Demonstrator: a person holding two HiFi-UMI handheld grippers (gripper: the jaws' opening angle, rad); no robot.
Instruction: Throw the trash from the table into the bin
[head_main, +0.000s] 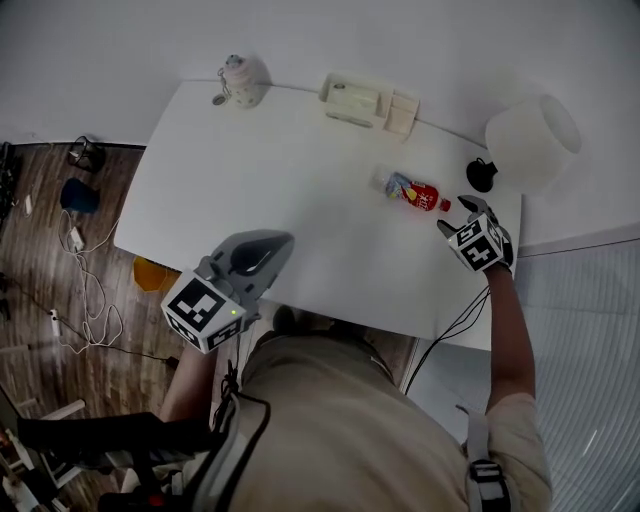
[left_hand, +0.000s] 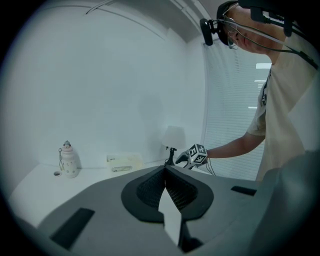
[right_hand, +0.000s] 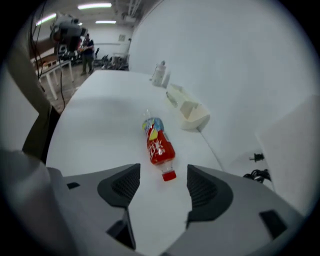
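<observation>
Pickup stage, by judgement. Right gripper (head_main: 457, 216) with jaws wide apart, nothing between the pads, tips just beside the cap end of a plastic bottle (right_hand: 159, 142) and not touching it. Bottle with red label and red cap, on its side on the white table (head_main: 250, 170), toward 2 o'clock from table centre in the head view, cap pointing to 4 o'clock. Left gripper (head_main: 268, 250) low at 7 o'clock over the near table edge, jaws pressed together, nothing gripped.

Risks:
- Round body likely to roll away toward 10 o'clock if one pad lands first.
- Pinch on the narrow neck alone likely to let the body swing and slip.
- Black lamp base (head_main: 482, 175) and its cord close at 1 o'clock of the right gripper, so possible snag on a wide approach.

Unclear:
- No bin identified in any view.
- Orange object (head_main: 150, 272) under the table edge at 8 o'clock, mostly hidden, purpose unknown.
- Bottle contents not readable.
- Cream box (head_main: 355, 100) at the far edge, 12 o'clock, too indistinct to name.
</observation>
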